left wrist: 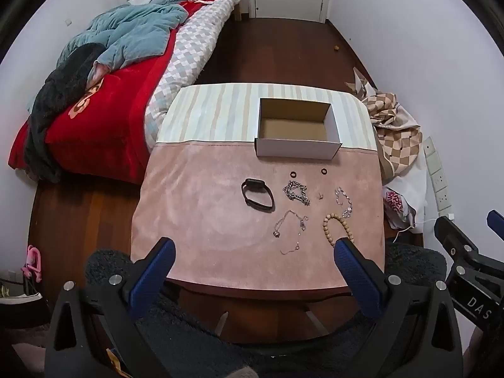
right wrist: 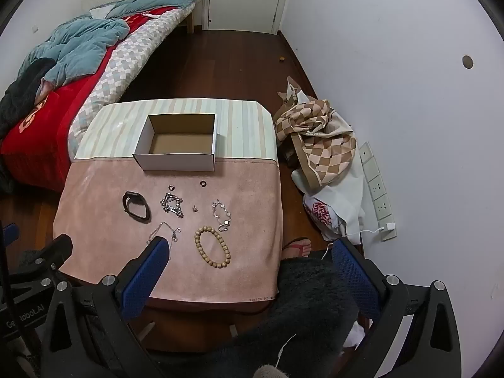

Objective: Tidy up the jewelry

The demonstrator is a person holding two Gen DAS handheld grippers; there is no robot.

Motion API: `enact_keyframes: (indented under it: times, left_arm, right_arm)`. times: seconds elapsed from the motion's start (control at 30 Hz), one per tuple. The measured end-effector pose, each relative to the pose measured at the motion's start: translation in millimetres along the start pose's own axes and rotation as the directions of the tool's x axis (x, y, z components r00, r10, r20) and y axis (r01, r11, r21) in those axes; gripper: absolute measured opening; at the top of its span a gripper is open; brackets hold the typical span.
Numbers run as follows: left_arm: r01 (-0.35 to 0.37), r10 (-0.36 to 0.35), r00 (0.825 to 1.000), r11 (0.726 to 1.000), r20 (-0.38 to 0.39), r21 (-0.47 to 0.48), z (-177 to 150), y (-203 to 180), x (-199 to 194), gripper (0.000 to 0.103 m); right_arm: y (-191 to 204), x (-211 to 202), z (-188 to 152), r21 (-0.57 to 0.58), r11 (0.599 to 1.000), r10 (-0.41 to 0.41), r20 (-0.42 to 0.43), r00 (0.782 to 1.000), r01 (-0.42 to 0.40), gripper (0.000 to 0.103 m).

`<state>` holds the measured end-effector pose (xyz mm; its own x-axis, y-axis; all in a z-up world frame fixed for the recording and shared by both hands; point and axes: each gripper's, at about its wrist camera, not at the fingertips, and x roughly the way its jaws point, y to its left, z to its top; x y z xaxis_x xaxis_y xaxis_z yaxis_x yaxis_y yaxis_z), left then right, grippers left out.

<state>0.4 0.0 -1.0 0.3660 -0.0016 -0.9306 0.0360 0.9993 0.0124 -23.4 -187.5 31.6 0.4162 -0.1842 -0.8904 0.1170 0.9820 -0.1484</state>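
Observation:
An empty white cardboard box (left wrist: 297, 149) (right wrist: 176, 160) stands at the far side of a small table. Jewelry lies on the pink cloth in front of it: a black band (left wrist: 257, 199) (right wrist: 136, 206), a chunky silver chain (left wrist: 296, 192) (right wrist: 172, 205), a thin necklace (left wrist: 291, 230) (right wrist: 163, 231), a wooden bead bracelet (left wrist: 334, 228) (right wrist: 212, 247), a beaded silver bracelet (left wrist: 343, 201) (right wrist: 221, 214), two dark rings (left wrist: 293, 174) (left wrist: 323, 171) and a tiny earring (left wrist: 320, 195). My left gripper (left wrist: 253, 249) and right gripper (right wrist: 249, 247) are open, empty, above the near table edge.
A bed (left wrist: 104, 100) with red and blue bedding lies to the left. Checked cloth and bags (right wrist: 321, 145) are heaped on the floor at the right, by a power strip (right wrist: 376, 189). A sandalled foot (right wrist: 297, 249) shows by the table.

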Motion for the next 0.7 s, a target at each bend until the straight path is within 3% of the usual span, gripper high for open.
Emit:
enact_keyframes:
  times: [0.7]
  left_arm:
    - [-0.003,0.003,1.0,1.0,0.028,0.0,1.4,2.2,-11.9,0.103]
  right_arm:
    - [-1.3,-3.9,-0.8,0.007,1.0,0.006,0.005,1.0,-0.006,0.103]
